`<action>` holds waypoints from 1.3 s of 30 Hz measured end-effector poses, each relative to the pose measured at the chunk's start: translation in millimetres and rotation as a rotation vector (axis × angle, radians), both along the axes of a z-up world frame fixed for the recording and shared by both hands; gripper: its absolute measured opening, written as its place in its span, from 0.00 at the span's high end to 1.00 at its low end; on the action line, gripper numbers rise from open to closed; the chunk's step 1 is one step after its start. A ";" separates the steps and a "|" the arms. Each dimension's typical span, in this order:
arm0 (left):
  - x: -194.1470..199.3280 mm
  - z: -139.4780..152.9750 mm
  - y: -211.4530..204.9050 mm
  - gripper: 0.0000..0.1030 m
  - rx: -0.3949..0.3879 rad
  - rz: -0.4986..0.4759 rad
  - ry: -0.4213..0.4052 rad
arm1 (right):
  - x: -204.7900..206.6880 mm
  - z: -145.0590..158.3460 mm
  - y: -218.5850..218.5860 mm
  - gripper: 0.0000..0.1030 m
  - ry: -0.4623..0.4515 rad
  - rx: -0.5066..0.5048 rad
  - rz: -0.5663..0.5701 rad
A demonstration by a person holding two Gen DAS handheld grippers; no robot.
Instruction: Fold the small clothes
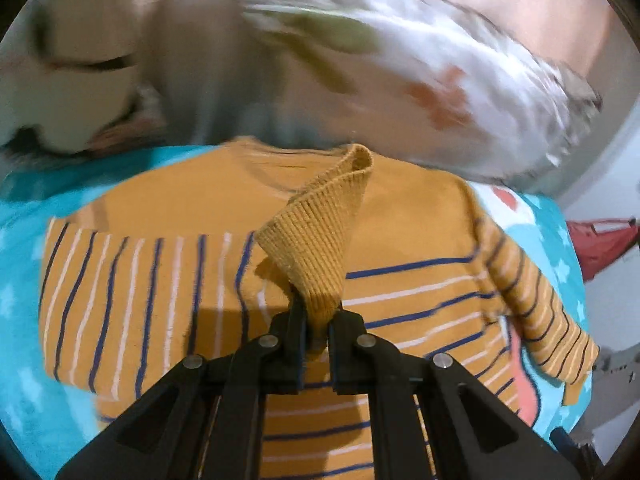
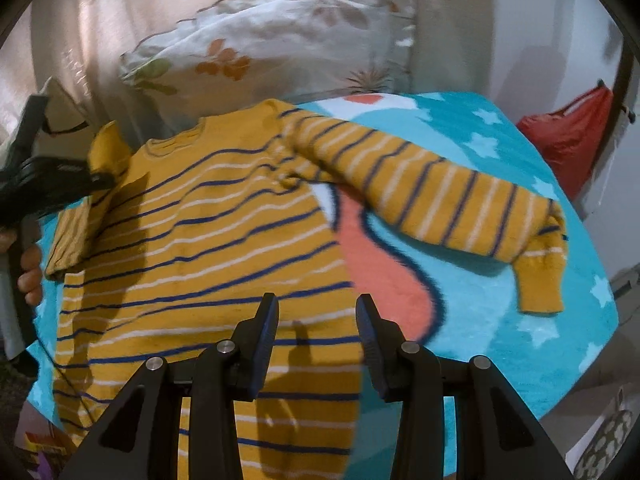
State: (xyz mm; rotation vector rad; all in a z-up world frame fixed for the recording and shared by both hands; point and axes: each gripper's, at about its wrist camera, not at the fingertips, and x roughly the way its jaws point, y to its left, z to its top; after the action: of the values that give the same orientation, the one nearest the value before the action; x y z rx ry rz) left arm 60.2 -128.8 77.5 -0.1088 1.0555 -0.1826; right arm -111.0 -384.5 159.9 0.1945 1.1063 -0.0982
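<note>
A mustard sweater with blue and white stripes (image 2: 208, 248) lies spread on a turquoise star blanket (image 2: 500, 280). My left gripper (image 1: 318, 320) is shut on the ribbed cuff of the left sleeve (image 1: 320, 240) and holds it lifted over the sweater's body (image 1: 400, 304). In the right wrist view the left gripper (image 2: 92, 176) shows at the left edge with the cuff (image 2: 106, 148) in it. My right gripper (image 2: 316, 320) is open and empty above the sweater's lower body. The right sleeve (image 2: 440, 200) lies stretched out to the right, its cuff (image 2: 540, 280) bent down.
A floral pillow (image 2: 280, 40) leans against a curtain (image 2: 100, 20) behind the blanket. A red bag (image 2: 572, 136) sits at the far right beyond the blanket's edge. The blanket carries a coral and white pattern (image 2: 384, 264) beside the sweater.
</note>
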 end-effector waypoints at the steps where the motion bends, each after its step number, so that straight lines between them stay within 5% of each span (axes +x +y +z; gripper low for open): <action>1: 2.4 -2.0 -18.0 0.92 0.000 -0.021 -0.002 | -1.1 -0.1 -6.0 0.57 0.001 -0.002 -0.002; 7: 20.3 -23.9 -100.9 0.91 0.022 -0.085 0.017 | -0.1 -5.3 -37.5 0.57 0.011 -0.007 -0.004; 9: 23.1 -32.4 -114.7 0.77 0.024 -0.103 0.028 | 2.8 -6.4 -46.4 0.57 0.009 -0.002 0.000; 15: 6.2 -16.3 -121.5 0.57 -0.101 -0.201 0.038 | 24.4 -5.1 -60.7 0.57 -0.019 0.031 0.033; 17: -9.8 0.7 -108.3 0.50 -0.116 -0.207 0.016 | 39.1 -1.6 -55.6 0.57 -0.040 0.050 0.071; 20: -36.3 16.7 -74.1 0.38 -0.036 -0.141 -0.030 | 67.0 3.5 -39.2 0.57 -0.081 0.101 0.141; 25: -85.2 11.1 6.5 0.37 0.105 0.046 -0.004 | 121.0 -7.3 -5.1 0.47 -0.115 0.184 0.225; 29: -123.1 -5.3 62.7 0.37 0.142 0.189 0.054 | 168.4 -28.3 17.7 0.38 -0.072 0.313 0.234; 32: -145.0 -15.0 93.7 0.37 0.170 0.278 0.077 | 192.1 -46.8 30.9 0.36 -0.023 0.305 0.220; 35: -159.6 -22.4 111.3 0.37 0.183 0.334 0.083 | 207.4 -65.4 38.7 0.90 0.052 0.283 0.225; 39: -167.4 -35.1 117.4 0.37 0.245 0.370 0.092 | 201.8 -60.2 26.6 0.90 0.006 0.211 0.186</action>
State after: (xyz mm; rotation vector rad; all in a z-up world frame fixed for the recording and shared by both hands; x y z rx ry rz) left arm -107.3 -11.5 42.4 -0.0900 1.1225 0.2880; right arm 90.7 -357.9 99.7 0.2791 1.1351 0.1847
